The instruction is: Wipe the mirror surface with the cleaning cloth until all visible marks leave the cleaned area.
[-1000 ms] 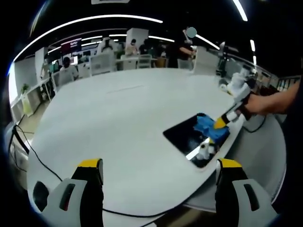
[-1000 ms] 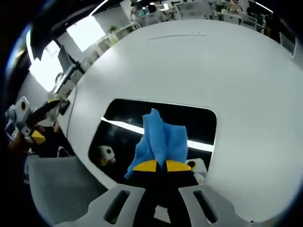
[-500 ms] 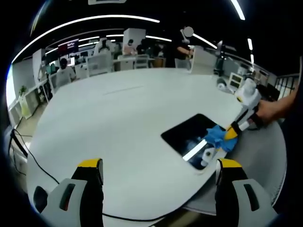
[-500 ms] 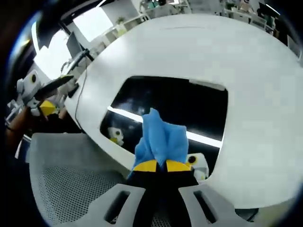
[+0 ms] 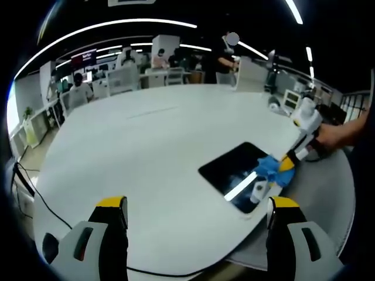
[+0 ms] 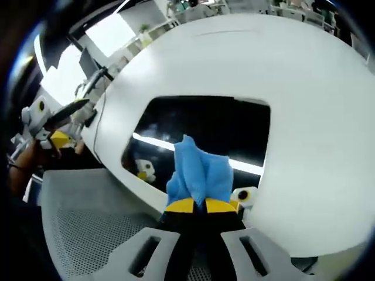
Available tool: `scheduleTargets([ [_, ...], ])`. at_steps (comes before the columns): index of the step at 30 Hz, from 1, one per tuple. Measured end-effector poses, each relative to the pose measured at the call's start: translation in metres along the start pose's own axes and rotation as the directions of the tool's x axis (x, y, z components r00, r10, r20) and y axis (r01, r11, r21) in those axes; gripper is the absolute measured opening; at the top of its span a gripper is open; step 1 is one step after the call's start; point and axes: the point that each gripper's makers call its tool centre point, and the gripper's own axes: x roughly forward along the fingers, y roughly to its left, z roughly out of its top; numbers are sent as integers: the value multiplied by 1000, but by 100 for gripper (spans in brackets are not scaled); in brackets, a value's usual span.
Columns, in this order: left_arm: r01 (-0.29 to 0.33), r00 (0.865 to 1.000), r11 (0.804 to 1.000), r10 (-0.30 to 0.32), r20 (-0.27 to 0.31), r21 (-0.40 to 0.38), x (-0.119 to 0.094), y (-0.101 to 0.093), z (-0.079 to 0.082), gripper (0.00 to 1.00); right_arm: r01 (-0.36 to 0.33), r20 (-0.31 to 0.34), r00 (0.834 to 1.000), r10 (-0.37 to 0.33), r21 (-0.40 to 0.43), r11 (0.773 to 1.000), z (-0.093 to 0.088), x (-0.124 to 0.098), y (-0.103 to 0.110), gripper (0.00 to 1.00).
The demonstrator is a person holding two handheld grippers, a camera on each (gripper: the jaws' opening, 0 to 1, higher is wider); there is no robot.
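Right tongs press blue cloth on mirror; left tongs apart.

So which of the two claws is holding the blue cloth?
The right claw, shut on the blue cloth over the mirror. The left claw hangs open above the table.

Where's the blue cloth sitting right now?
The blue cloth is pinched in the right claw, low in the right gripper view, at the mirror edge nearest the table rim. In the left gripper view it shows at right.
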Motion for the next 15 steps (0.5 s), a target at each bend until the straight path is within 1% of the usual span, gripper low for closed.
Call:
scheduleTargets([
  [2,-1,1000,1000,1,-2,-2,1,-2,0,100,9,-4,1000,-9,2,1000,-1,-2,-5,0],
  [6,0,1000,1000,0,0,-5,4,-5,1,100,21,-9,1000,-20,36,999,-3,-7,-15,0],
  [12,1,1000,1000,-1,10,-6,7,-6,5,100,27,-15,1000,-27,28,999,-4,-8,-16,0],
  [15,-2,1000,1000,3,10,-9,6,-4,4,100,29,-23,999,-28,37,999,-5,-9,-20,0],
])
